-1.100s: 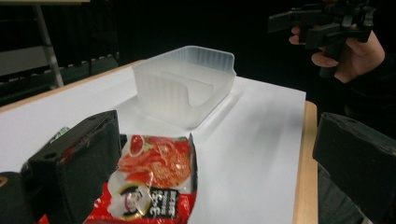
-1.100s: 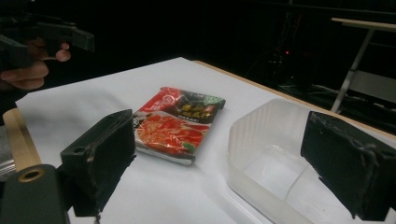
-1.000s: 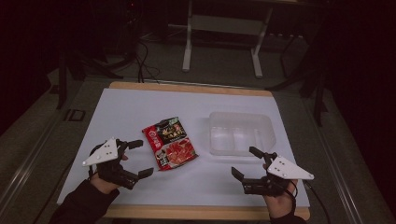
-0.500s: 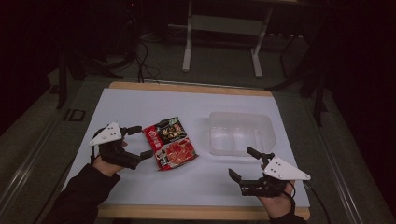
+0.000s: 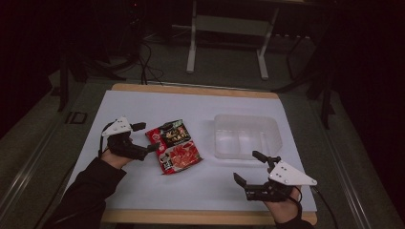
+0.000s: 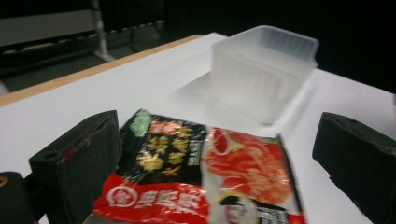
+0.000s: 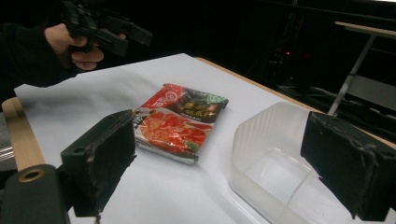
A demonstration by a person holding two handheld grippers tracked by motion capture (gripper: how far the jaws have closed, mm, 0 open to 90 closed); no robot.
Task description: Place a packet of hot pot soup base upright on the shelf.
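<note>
Lying flat on the white table, the red packet sits a little left of centre, with the clear plastic tub at its 3 o'clock, apart from it. The left gripper is at the packet's 9 o'clock, its jaws spread wide and reaching around the packet's near end; whether they touch it cannot be told. The right gripper hovers at the tub's 6 o'clock near the table's front edge, jaws wide apart and holding nothing, pointed toward packet and tub.
</note>
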